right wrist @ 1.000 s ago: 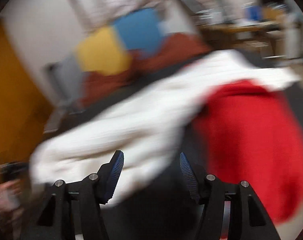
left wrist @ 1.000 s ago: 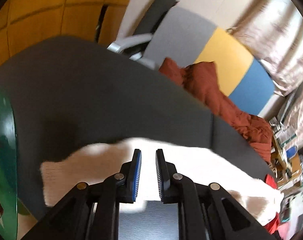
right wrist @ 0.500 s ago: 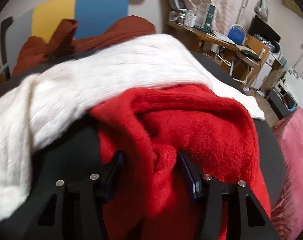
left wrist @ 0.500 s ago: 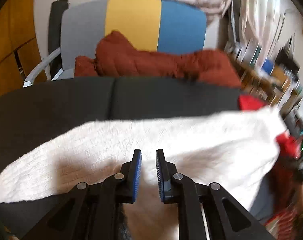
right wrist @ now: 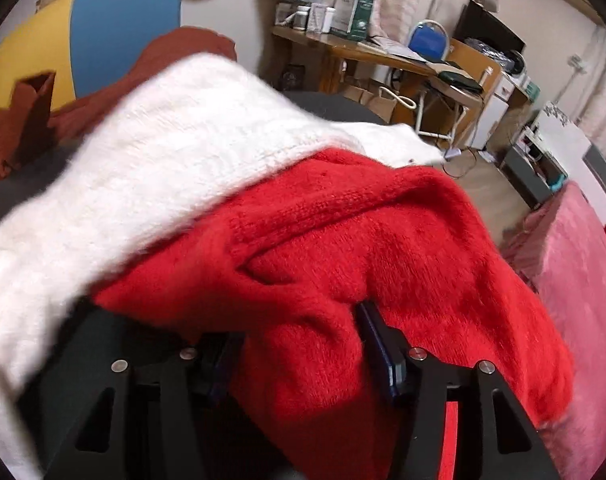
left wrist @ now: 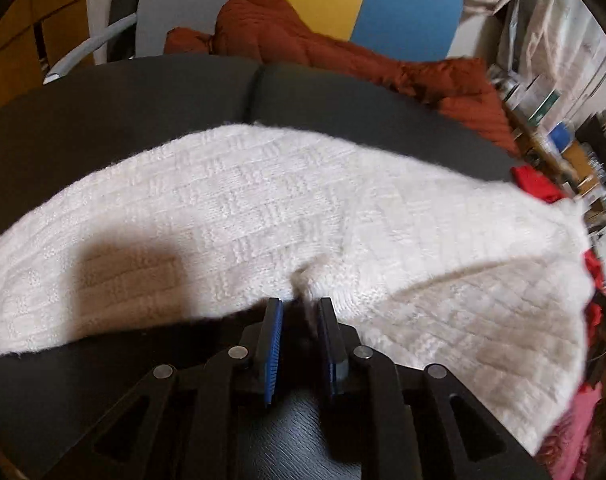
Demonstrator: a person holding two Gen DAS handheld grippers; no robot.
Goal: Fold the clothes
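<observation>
The white knit sweater (left wrist: pixel 263 208) lies spread over the dark cushion (left wrist: pixel 143 96). The left gripper (left wrist: pixel 299 308) has just been opening its jaws – a narrow gap, the sweater's edge just at the tips, not pinched. The right gripper (right wrist: pixel 299 320) has its jaws half apart, closed around a thick fold of the red sweater (right wrist: pixel 383 248), which lies partly under the white one.

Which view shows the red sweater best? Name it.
The right wrist view: the red sweater fills its middle, bunched between the right gripper fingers. The left wrist view shows only red scraps past the white sweater.
</observation>
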